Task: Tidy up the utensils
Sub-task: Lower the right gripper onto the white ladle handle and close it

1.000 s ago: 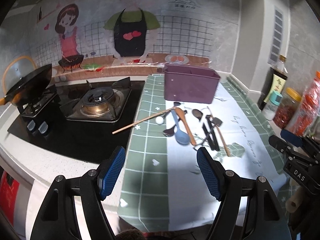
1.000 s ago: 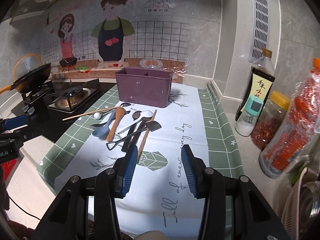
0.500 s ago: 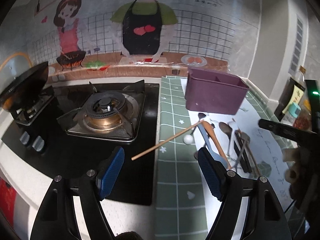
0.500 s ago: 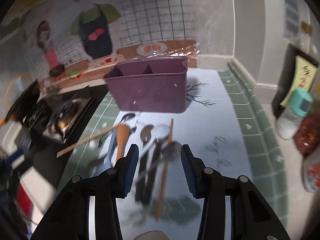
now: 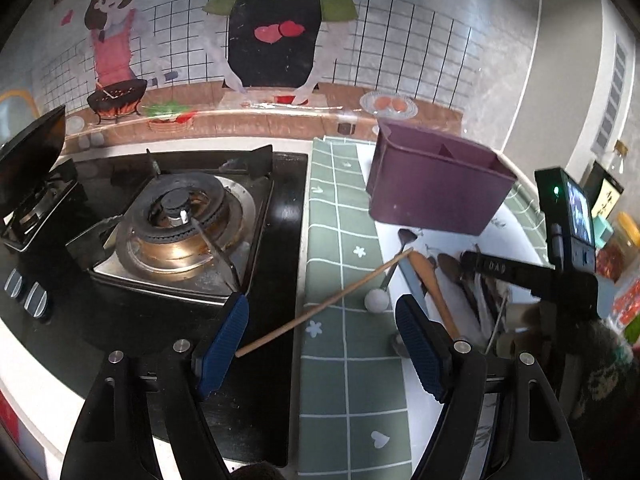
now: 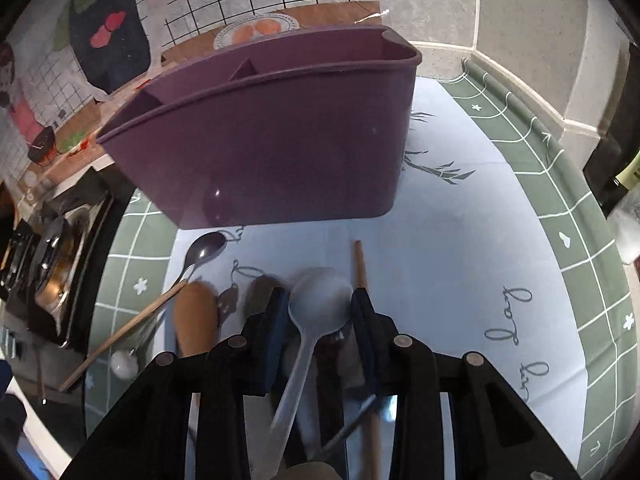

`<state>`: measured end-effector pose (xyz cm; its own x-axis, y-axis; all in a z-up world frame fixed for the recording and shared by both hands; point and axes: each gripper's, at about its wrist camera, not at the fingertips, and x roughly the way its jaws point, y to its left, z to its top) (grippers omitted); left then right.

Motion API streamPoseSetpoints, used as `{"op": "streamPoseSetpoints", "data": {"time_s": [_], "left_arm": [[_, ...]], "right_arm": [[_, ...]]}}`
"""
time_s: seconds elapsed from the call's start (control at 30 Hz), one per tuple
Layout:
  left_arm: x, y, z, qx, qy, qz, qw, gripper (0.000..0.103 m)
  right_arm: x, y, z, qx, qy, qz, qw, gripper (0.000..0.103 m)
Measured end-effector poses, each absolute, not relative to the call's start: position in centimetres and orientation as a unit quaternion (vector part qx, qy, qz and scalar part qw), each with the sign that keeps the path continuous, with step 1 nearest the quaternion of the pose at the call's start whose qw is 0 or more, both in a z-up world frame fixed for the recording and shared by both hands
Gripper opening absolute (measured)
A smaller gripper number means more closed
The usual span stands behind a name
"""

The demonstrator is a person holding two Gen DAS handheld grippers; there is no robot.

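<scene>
In front of the purple caddy, the right gripper has been narrowing around a white spoon without visibly pinching it, while the left gripper gapes wide, empty.

Both views are dimly and evenly lit, with soft shadows. Strong fisheye bending and dark vignetting are seen at every edge. Glare is caught on the film over the wall mural and on the burner. In the right wrist view the white spoon and neighbouring handles are smeared by blur.
</scene>
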<state>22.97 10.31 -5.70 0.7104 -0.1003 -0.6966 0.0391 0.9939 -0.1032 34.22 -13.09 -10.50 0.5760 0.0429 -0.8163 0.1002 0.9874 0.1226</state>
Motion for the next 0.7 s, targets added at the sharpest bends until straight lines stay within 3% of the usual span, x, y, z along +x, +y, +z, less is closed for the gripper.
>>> {"op": "streamPoseSetpoints", "data": {"time_s": [0.37,0.7], "left_arm": [[21.3,9.1,-6.9,-0.053,0.408,-0.036,0.911,0.076],[19.4,2.0,-8.3,0.017,0.369,-0.095,0.924,0.076]], "right_arm": [[33.9,-12.7,-10.3,0.005,0.459,0.0,0.888,0.031],[28.2,-16.1,-4.7,-0.037,0.386,0.027,0.921,0.031]]}}
